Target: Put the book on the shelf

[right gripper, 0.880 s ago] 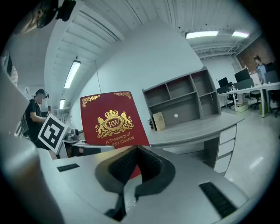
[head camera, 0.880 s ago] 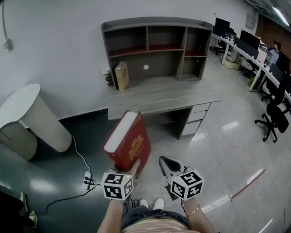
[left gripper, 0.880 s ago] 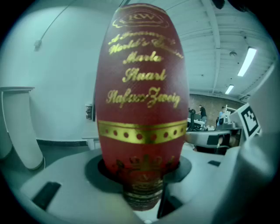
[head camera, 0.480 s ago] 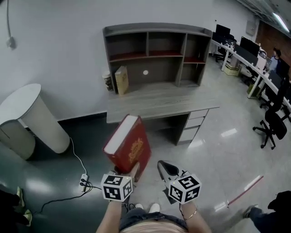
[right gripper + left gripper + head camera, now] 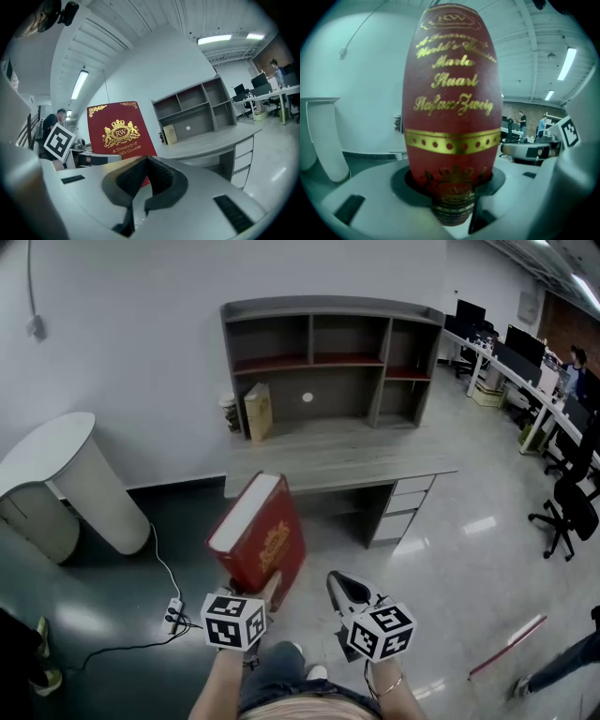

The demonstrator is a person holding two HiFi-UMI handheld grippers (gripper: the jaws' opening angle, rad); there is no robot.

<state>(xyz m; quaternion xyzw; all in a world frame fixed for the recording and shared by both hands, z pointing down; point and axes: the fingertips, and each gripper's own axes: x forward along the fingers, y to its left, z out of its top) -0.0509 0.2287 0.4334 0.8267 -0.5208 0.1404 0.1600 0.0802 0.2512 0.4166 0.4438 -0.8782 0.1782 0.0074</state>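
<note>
Left gripper [image 5: 265, 589]: jaws pinched on the bottom end of a thick red hardback book [image 5: 261, 538] with gold lettering. In the left gripper view the spine is seen facing the camera, one jaw pressed on each cover.

The book is held upright off the floor, tilted slightly, and rises toward 12 o'clock from the left gripper in the head view. Its white page edge is turned toward 10 o'clock.

Right gripper [image 5: 349, 589]: at 3 o'clock of the left gripper, just beside the book but apart from it. Its jaws are pressed together with nothing between them.

The grey wooden shelf unit [image 5: 333, 343] is seen at 12 o'clock of the book, well apart, set on a grey desk [image 5: 337, 451]. A tan book [image 5: 257, 411] is stood upright at the unit's left end.
</note>
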